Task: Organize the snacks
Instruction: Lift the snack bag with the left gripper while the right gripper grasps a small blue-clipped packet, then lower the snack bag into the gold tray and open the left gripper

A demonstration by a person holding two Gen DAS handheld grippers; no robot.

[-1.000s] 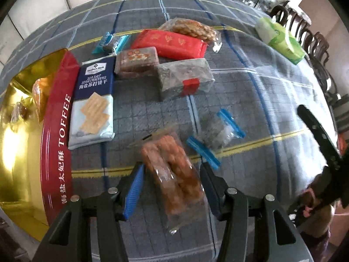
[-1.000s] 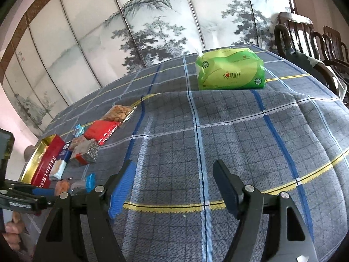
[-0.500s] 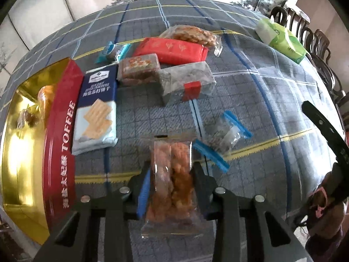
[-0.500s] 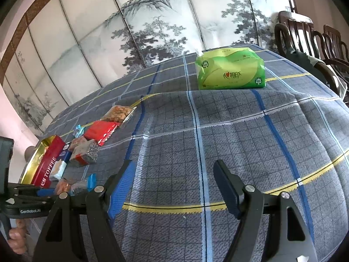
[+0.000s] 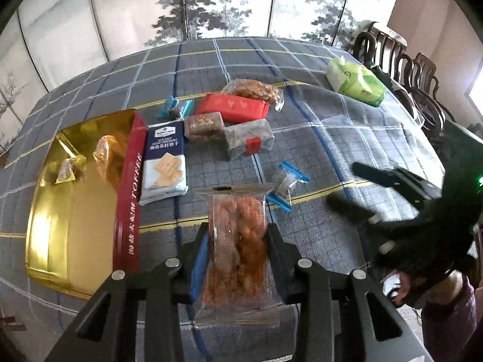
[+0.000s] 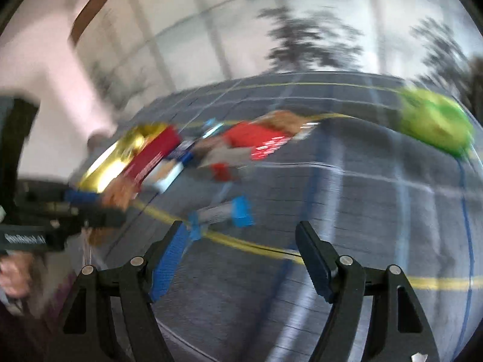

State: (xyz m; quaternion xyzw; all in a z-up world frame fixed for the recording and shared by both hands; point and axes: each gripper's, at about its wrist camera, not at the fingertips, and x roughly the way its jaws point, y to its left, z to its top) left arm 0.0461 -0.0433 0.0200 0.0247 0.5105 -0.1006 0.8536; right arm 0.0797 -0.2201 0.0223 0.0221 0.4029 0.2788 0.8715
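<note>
A clear packet of orange snacks (image 5: pixel 237 241) stands upright, clamped at its sides; behind it on the checked cloth lie a blue cracker pack (image 5: pixel 164 163), red packet (image 5: pixel 232 107) and clear packets, right of the open gold toffee tin (image 5: pixel 72 211).

Left hand-held gripper (image 5: pixel 237 252) clamped on something, pitched steeply down, right hand-held gripper (image 6: pixel 241 256) spread wide

Right wrist view blurred; snacks (image 6: pixel 247 141) indistinct

Plaid tablecloth (image 5: pixel 347 138), green tissue pack (image 5: pixel 357 83), wooden chairs (image 5: pixel 422 90), painted screen (image 5: pixel 226 3)
</note>
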